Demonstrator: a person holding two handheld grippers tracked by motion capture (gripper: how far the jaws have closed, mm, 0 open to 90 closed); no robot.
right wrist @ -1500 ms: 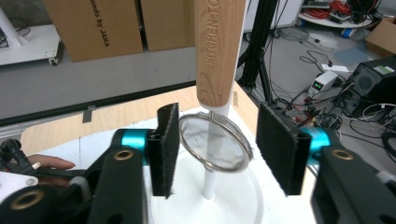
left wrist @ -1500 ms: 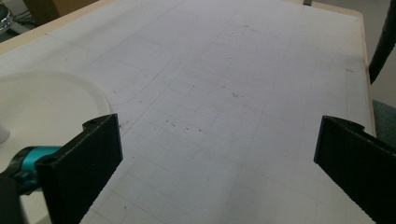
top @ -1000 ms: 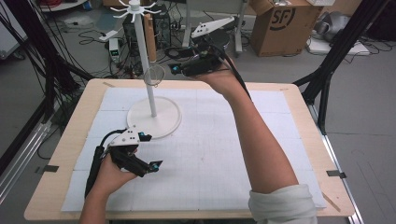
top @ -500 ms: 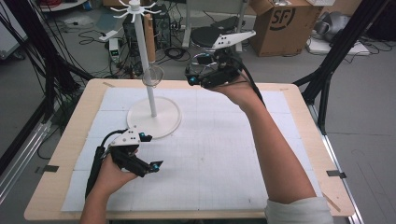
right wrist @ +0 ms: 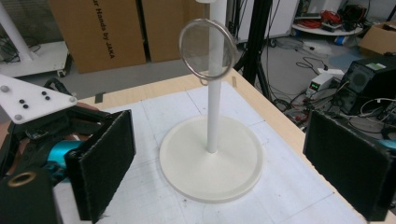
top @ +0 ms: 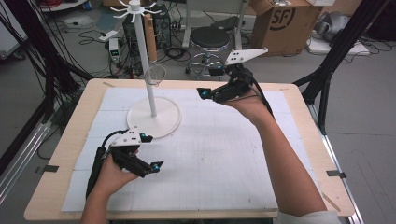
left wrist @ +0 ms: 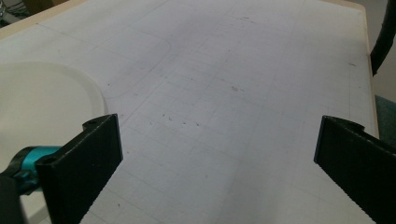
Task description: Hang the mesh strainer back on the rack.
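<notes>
Nearest the person, at about seven o'clock on the white mat (top: 224,154), the left gripper (top: 156,166) rests low with its jaws spread wide and nothing between them. Toward eleven o'clock stands the white stand (top: 154,116), its round base just beyond that gripper. A small wire strainer (top: 155,74) hangs on the pole, clear of the table (top: 299,107). Farther off, at one o'clock, the right gripper (top: 203,94) hovers pointing at the stand; its jaws have just been opening and now stand wide apart, empty.
</notes>
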